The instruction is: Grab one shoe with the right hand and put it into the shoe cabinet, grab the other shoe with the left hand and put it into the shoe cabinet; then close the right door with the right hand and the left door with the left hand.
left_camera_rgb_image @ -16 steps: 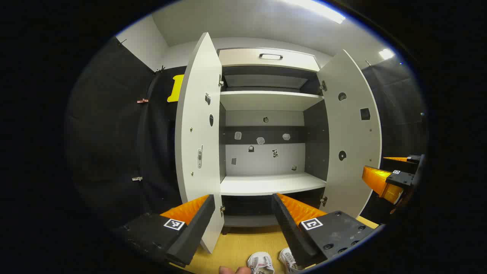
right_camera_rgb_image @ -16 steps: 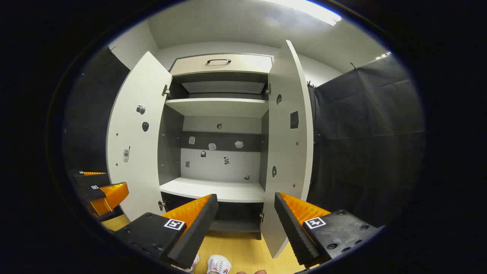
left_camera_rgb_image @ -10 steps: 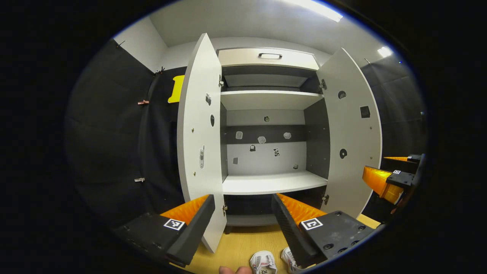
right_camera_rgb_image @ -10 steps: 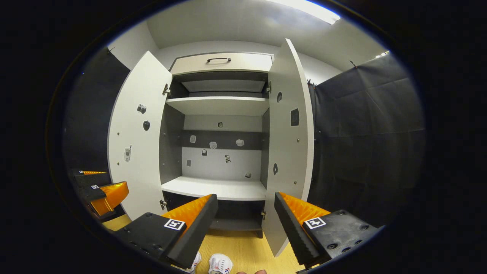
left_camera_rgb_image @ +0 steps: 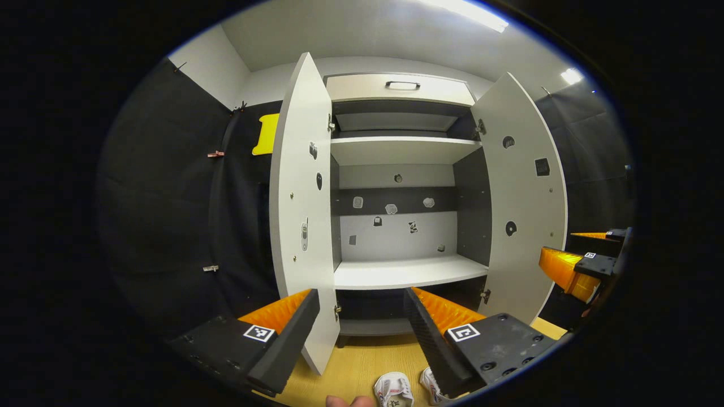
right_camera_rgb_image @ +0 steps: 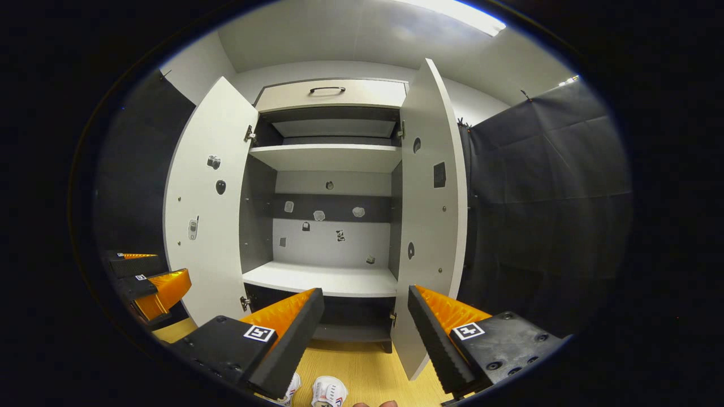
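So far both shoes (right_camera_rgb_image: 328, 392) sit side by side on the wooden floor (right_camera_rgb_image: 367, 367) before the shoe cabinet (right_camera_rgb_image: 322, 280), whose doors stand wide to receive them; right gripper (right_camera_rgb_image: 365, 316) and left gripper (left_camera_rgb_image: 362, 316) hover above, jaws spread and empty.

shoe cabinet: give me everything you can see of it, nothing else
The shoe cabinet is a tall white unit with dark grey inner side walls, looking like laminated board. Both doors stand wide open: the left door and the right door, each on small metal hinges. A closed drawer with a dark handle sits on top. Inside are two white shelves, both bare, and a lower dark compartment. Small stickers dot the back wall and door insides. It stands on a wooden floor; neither gripper touches it.
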Action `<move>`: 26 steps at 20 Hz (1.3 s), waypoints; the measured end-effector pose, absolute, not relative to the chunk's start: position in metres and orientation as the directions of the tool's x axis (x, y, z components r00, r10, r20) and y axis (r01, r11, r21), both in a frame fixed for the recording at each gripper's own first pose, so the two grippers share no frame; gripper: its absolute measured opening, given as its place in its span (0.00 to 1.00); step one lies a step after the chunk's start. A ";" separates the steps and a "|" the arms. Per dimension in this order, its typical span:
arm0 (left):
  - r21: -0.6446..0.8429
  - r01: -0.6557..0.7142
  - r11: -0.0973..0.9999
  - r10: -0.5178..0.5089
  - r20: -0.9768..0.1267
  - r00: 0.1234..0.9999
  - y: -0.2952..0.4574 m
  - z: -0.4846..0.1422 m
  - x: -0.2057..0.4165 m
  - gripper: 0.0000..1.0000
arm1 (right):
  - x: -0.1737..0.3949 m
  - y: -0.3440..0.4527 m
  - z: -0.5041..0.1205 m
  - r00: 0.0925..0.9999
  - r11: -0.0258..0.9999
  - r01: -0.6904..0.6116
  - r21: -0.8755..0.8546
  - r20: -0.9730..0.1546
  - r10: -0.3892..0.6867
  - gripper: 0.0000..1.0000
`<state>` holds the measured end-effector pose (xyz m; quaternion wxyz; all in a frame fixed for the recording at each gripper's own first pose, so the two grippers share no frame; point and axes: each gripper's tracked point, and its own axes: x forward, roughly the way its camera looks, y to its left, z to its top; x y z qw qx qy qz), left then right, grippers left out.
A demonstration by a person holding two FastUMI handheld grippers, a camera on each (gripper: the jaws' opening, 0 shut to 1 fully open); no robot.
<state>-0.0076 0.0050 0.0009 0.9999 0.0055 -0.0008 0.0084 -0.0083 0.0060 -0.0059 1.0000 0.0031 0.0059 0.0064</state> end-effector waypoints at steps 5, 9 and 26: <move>0.010 -0.034 0.999 0.034 0.010 0.999 0.009 0.001 -0.012 0.95 | -0.013 0.013 -0.024 0.999 0.999 -0.028 0.021 -0.046 0.029 0.98; 0.003 -0.042 0.999 0.042 0.017 0.999 0.015 -0.007 -0.019 0.95 | -0.026 0.029 -0.069 0.990 0.997 -0.057 0.059 -0.123 0.064 0.98; 0.102 -0.131 0.986 0.138 -0.065 0.988 0.068 -0.080 -0.049 0.95 | -0.112 0.114 -0.360 0.752 0.959 -0.134 0.249 -0.605 0.262 0.96</move>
